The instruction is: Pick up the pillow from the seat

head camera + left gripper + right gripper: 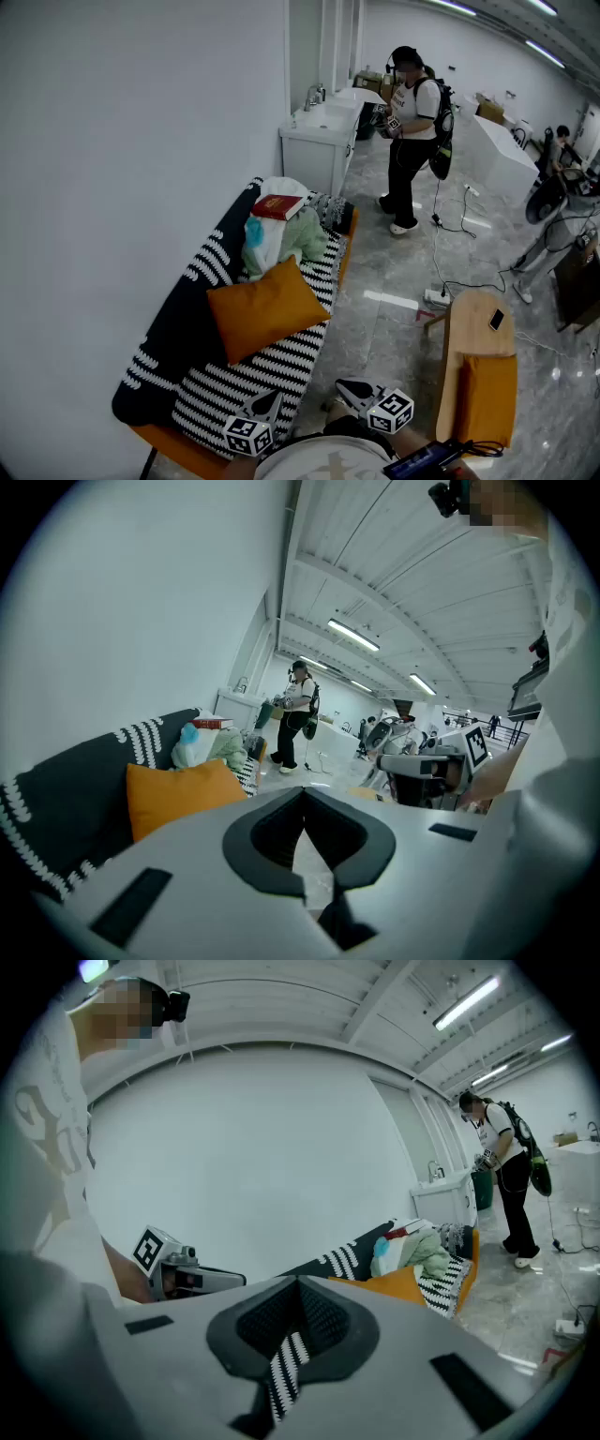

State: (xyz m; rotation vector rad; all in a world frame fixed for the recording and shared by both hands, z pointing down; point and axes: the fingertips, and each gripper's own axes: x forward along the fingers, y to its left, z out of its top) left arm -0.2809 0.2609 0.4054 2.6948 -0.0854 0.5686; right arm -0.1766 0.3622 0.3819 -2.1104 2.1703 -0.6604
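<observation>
Pillow on the sofa seat, both grippers closed and empty

Orange pillow [267, 307] sits in the middle of the sofa [272, 367], standing on the black-and-white striped seat and leaning back against the dark backrest. Beyond it, at the far end of the seat, lies a pile of clothes [284, 239] with a red book [278, 207] on top. Nothing touches the pillow.

Both tools are low in the head view, close to the person holding them. The left gripper [263, 405] hangs over the near end of the striped seat, short of the pillow. Its own view shows the two jaws pressed together with nothing between them, and the pillow [178, 794] lies off to the left of the jaws. The right gripper [354, 389] is above the grey floor just beside the sofa's front edge. Its jaws are also closed and hold nothing. The striped fabric seen through the slit between them lies behind the jaws, not in them.

A white sink cabinet [319, 145] stands against the wall past the sofa, and another person [411, 141] stands next to it. To the right of the sofa, a wooden table [472, 342] carries a phone [496, 320] and an orange cushion [486, 398]
</observation>
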